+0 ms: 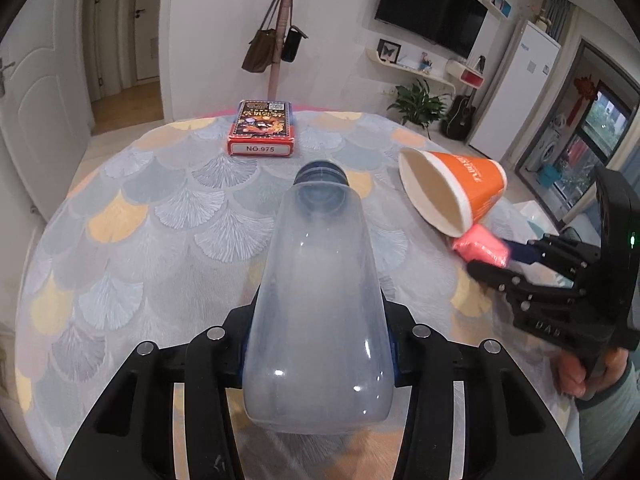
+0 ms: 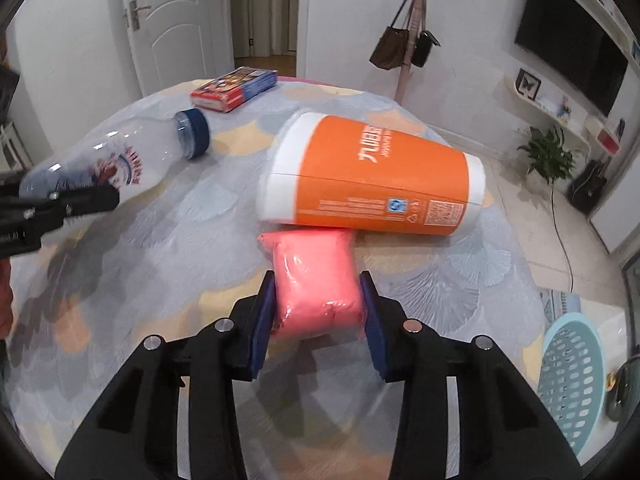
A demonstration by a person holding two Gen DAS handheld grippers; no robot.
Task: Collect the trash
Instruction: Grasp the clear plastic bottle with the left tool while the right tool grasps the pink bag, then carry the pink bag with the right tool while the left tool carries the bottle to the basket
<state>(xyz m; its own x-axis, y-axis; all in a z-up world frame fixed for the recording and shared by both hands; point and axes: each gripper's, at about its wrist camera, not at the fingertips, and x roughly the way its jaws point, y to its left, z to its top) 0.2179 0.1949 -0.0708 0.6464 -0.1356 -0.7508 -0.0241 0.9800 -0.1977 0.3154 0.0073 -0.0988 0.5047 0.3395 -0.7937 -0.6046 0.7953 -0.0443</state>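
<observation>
Both jaws clamped: my left gripper (image 1: 316, 364) on the bottle (image 1: 320, 300), cap pointing away; right gripper (image 2: 318, 312) on the pink packet (image 2: 316, 280), cup (image 2: 372, 184) lying crosswise just beyond.

1. White walls, white panelled door (image 2: 168, 20) on the left.
2. Pink coat stand (image 1: 282, 36) with hanging bags.
3. Wall-mounted television (image 1: 432, 12) above curved white shelves (image 1: 412, 68).
4. Potted plant (image 1: 420, 102), guitar (image 1: 460, 112) on pale floor.

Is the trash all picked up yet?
Not yet. Nothing looks binned so far. The left gripper holds the plastic bottle, and the right gripper holds the pink packet. The orange cup still lies on the table.
</observation>
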